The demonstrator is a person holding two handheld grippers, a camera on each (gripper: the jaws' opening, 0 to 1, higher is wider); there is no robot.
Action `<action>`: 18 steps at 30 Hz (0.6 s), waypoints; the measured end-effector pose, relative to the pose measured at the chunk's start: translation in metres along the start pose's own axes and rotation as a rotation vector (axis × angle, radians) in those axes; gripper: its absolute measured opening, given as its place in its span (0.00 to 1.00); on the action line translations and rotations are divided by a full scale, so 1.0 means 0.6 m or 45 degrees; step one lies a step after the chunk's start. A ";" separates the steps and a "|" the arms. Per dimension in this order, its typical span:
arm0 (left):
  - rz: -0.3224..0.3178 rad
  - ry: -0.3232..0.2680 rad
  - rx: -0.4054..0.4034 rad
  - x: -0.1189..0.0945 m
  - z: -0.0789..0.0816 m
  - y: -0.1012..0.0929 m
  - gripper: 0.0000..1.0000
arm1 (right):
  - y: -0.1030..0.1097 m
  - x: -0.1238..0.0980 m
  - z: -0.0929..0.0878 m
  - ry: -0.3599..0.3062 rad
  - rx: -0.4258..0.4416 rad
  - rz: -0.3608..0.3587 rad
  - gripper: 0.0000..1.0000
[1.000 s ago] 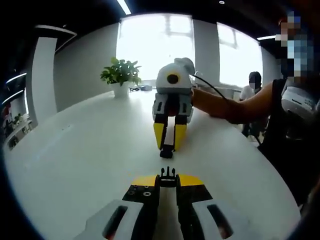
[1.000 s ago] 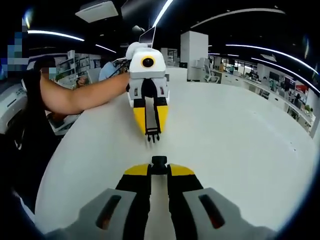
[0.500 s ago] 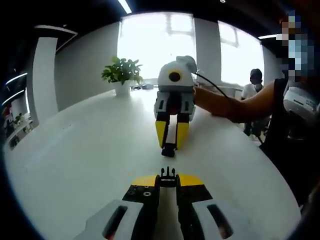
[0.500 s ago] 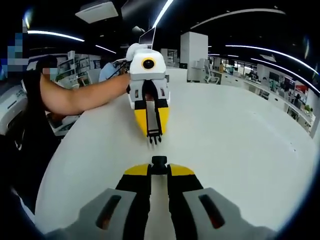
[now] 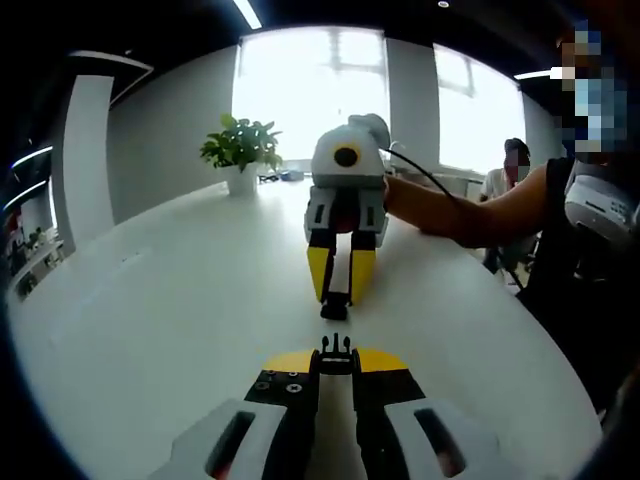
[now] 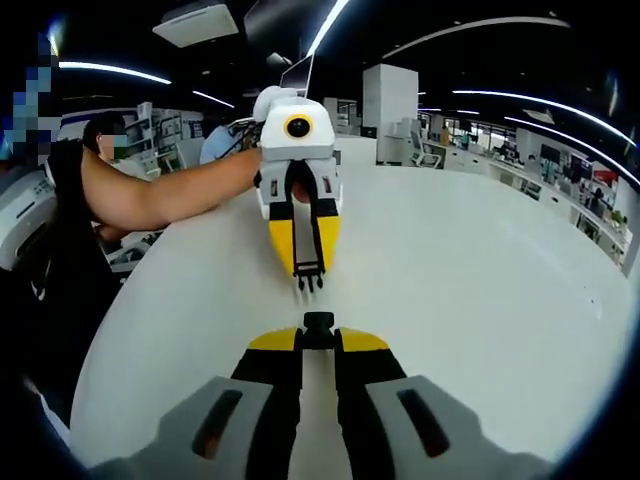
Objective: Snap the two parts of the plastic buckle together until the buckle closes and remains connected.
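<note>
Since a moment ago we hold nearly still, our left gripper fingers pinching the pronged buckle half and right gripper pinching the socket half, tips facing, just apart above the white tabletop, unjoined.

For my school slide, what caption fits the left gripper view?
Two grippers, left and right, hold buckle halves tip to tip, not yet snapped.

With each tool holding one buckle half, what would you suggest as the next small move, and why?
Probably bring the two straight together. The left tool pinches the pronged half, the right tool pinches the socket half, and they face each other roughly in line above the white table with a gap between.
</note>
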State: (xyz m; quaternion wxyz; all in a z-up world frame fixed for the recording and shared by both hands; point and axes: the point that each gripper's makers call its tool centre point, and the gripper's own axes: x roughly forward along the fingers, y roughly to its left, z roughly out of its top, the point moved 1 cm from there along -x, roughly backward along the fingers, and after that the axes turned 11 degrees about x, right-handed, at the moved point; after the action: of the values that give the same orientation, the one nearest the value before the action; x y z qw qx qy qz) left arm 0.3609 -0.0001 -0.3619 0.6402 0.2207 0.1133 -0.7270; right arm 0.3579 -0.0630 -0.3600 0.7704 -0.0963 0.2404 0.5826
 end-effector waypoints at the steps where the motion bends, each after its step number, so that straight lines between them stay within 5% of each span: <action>1: 0.000 0.000 0.001 0.001 0.000 0.000 0.11 | 0.002 0.001 0.002 -0.007 0.000 0.002 0.11; 18: -0.004 -0.003 0.011 0.008 -0.001 0.000 0.11 | 0.006 0.007 0.001 -0.002 -0.006 0.013 0.11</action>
State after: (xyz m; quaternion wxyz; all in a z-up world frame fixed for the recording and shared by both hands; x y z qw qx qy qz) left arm 0.3603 -0.0038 -0.3644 0.6384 0.2225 0.1099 -0.7286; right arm 0.3557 -0.0584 -0.3610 0.7674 -0.0967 0.2389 0.5871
